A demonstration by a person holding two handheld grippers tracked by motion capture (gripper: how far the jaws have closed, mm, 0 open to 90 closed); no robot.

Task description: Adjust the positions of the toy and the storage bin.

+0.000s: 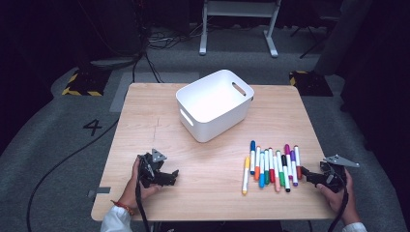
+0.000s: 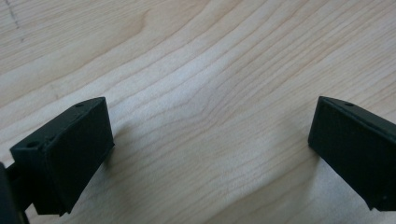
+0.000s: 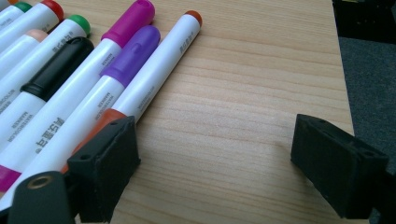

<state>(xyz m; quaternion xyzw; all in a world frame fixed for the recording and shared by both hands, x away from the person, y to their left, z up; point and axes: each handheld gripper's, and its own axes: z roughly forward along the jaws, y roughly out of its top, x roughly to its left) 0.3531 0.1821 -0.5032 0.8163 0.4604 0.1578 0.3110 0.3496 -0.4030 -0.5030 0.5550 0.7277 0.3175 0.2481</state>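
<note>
The desk (image 1: pixel 145 121) is pale matt wood with visible grain. On it, the bin (image 1: pixel 215 104) is smooth white plastic; beside the bin, the markers (image 1: pixel 273 166) are glossy plastic.

Wooden table (image 1: pixel 145 125), white bin (image 1: pixel 214 104), marker row (image 1: pixel 273 166)

In your right gripper view, the markers (image 3: pixel 70 84) run off the left edge, so you see only part of each one, and one dark finger (image 3: pixel 105 172) covers the end of the orange-capped marker (image 3: pixel 154 70). In the high view, the white bin (image 1: pixel 215 104) hides its own inside floor behind its near wall. The writing on the markers is too small to read there.
</note>
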